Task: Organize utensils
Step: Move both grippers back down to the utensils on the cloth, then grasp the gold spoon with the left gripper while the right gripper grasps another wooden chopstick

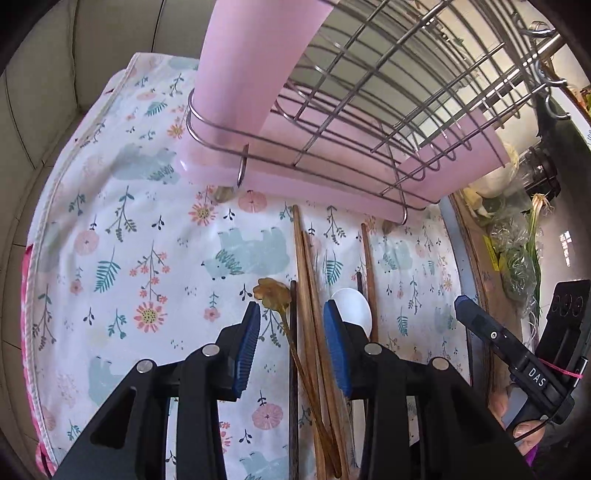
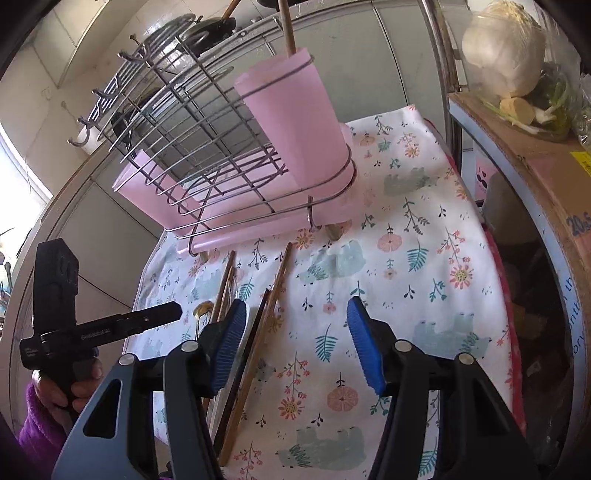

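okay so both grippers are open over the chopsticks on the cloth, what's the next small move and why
Probably lower the left gripper and close it on the chopsticks. Its open jaws already straddle them as they lie loose on the flowered cloth, while the right gripper is mostly over bare cloth. The pink cup looks like their destination.

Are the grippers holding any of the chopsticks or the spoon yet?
No. The left gripper is open around the chopsticks; the right gripper is open and empty.

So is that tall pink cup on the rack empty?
Not empty: the pink cup stands upright in the wire rack, and one wooden stick pokes out of its top.
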The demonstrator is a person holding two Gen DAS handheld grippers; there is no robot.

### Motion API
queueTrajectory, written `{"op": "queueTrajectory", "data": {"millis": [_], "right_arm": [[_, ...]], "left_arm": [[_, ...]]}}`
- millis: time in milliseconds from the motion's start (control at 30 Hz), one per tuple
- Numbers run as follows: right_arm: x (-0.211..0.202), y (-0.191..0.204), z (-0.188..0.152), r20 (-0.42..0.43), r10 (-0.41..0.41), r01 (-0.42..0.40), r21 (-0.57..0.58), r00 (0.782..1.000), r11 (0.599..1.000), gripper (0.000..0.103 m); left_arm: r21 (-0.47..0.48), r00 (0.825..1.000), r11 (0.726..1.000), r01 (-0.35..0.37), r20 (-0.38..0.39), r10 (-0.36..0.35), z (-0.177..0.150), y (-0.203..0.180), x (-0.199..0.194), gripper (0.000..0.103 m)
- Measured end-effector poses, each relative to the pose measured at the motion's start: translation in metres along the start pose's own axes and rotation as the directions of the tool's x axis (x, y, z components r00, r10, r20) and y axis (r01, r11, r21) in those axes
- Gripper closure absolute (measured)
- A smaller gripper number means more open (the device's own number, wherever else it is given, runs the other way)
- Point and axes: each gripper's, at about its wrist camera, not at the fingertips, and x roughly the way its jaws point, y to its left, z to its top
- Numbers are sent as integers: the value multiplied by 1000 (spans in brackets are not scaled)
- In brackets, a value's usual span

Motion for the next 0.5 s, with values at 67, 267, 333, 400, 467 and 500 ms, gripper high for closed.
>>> {"op": "queueTrajectory", "data": {"millis": [67,267,333,400,467,500], "right_arm": [[5,-1,-1,-24,18,-18,11,1000,1000,55],[15,-5,-3,-66,49,-46,51,997,998,67],[18,-7,-4,-76,56,-51,67,996,996,70],[21,-8,-2,-86,61,-55,77,994,996,72],[24,-8,-1,-96,64,-56,82,993,995,73],[26,-7,0,-100,64,-56,82,993,995,73]], "left_arm": [[-12,1000,1000,2,-31,-2,1,0,9,70],[-38,997,999,-17,-79,14,6,3,30,72],[-45,996,999,-21,-88,17,7,3,37,77],[-49,996,999,-20,-88,16,9,4,41,85],[-50,996,999,-15,-84,11,10,6,41,88],[-51,997,999,-14,-80,10,11,5,41,88]]}}
